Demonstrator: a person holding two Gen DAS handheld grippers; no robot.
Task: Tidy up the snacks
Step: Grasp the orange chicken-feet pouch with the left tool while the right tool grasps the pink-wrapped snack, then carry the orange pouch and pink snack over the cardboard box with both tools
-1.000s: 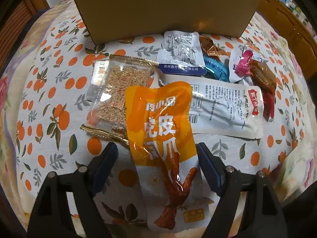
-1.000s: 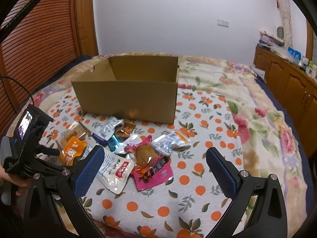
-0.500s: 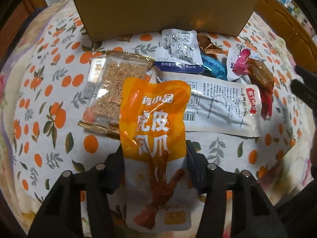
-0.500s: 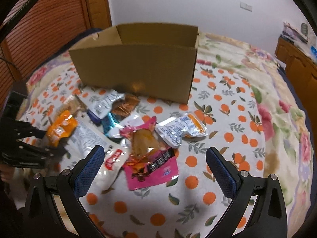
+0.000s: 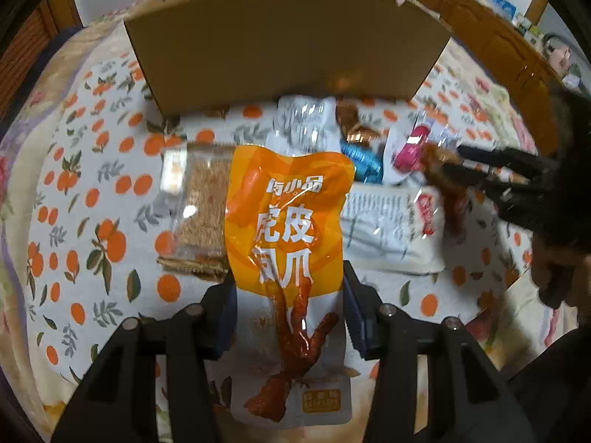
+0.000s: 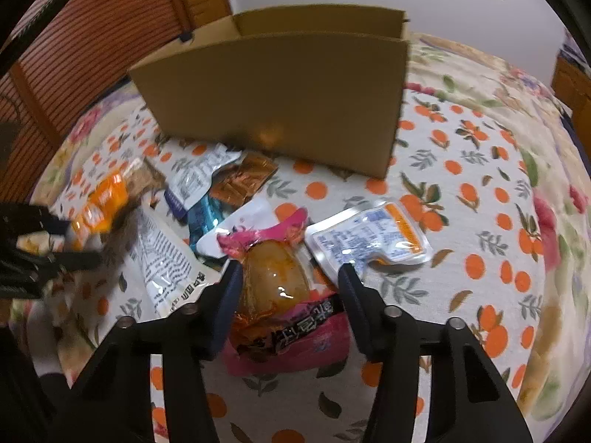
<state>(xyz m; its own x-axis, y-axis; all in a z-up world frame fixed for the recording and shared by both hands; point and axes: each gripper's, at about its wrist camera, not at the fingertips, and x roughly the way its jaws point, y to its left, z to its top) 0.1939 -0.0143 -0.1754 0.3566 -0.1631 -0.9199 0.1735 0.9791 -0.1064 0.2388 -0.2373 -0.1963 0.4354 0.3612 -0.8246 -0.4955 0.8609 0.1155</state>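
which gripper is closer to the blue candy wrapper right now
Right. The right gripper straddles the pink egg pack lying just beside the blue wrapper, its jaws closing. The left gripper clamps the orange pouch, farther off.

Dim, warm indoor light on both my feeds; colours run muddy and grainy. Heavy fisheye bending with black vignette in every corner. Left wrist view: white glare streaks on the glossy orange snack pouch (image 5: 288, 217), and the black gripper at the right edge (image 5: 517, 177) smears with motion blur. Right wrist view: a small hotspot on the brown cardboard box (image 6: 273, 103), soft shadow at its base, blur along the left margin.
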